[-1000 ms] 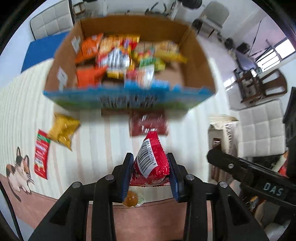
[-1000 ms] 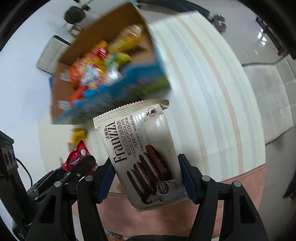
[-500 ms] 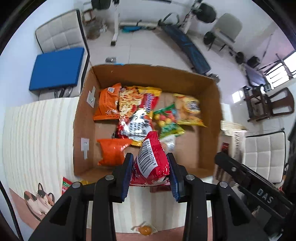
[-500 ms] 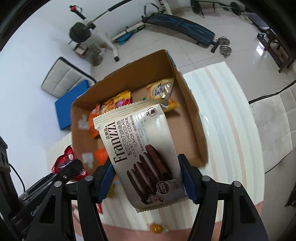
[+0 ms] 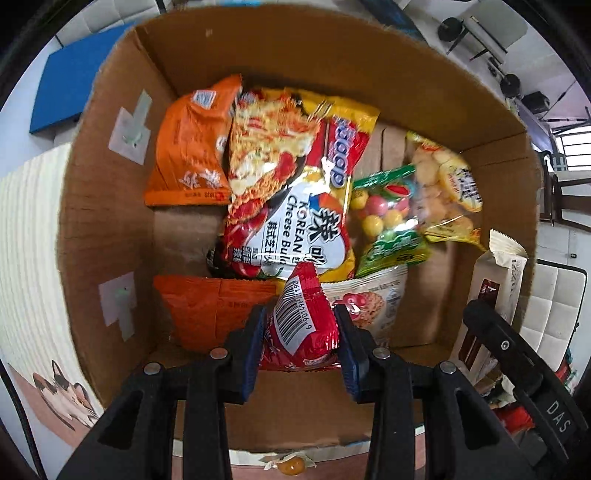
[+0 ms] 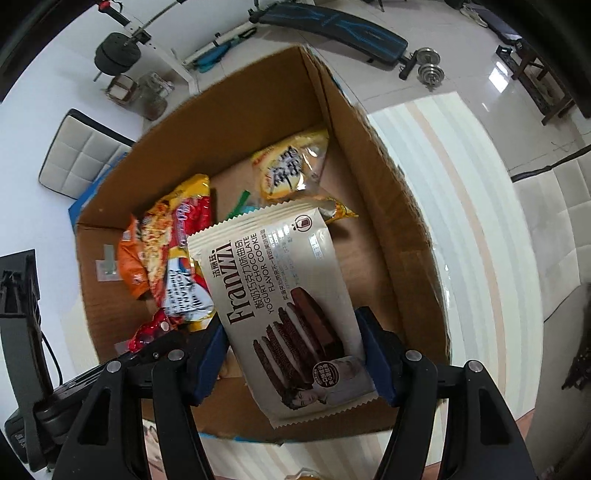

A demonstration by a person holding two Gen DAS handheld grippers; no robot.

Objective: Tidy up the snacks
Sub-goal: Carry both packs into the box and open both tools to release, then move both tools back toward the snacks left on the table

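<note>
The open cardboard box (image 5: 110, 221) holds several snack packets, among them an orange bag (image 5: 192, 147), a noodle pack (image 5: 288, 177) and a green candy bag (image 5: 388, 214). My left gripper (image 5: 301, 332) is shut on a small red packet with a barcode (image 5: 303, 314), low over the box's near side. My right gripper (image 6: 291, 339) holds a beige Franzzi cookie packet (image 6: 284, 295) over the right part of the box (image 6: 399, 240). Its jaws are opening, but the pads still touch the packet's edges. The cookie packet (image 5: 506, 280) also shows in the left wrist view.
The box stands on a striped tablecloth (image 6: 461, 221) with a cat picture (image 5: 62, 391). A small wrapped orange candy (image 5: 290, 466) lies on the table in front of the box. Beyond the table are a blue cushion (image 5: 70, 85), white chairs and a weight bench (image 6: 332, 22).
Both grippers have moved from in front of the box to above its inside and lower toward the snacks. Each still carries its packet.
</note>
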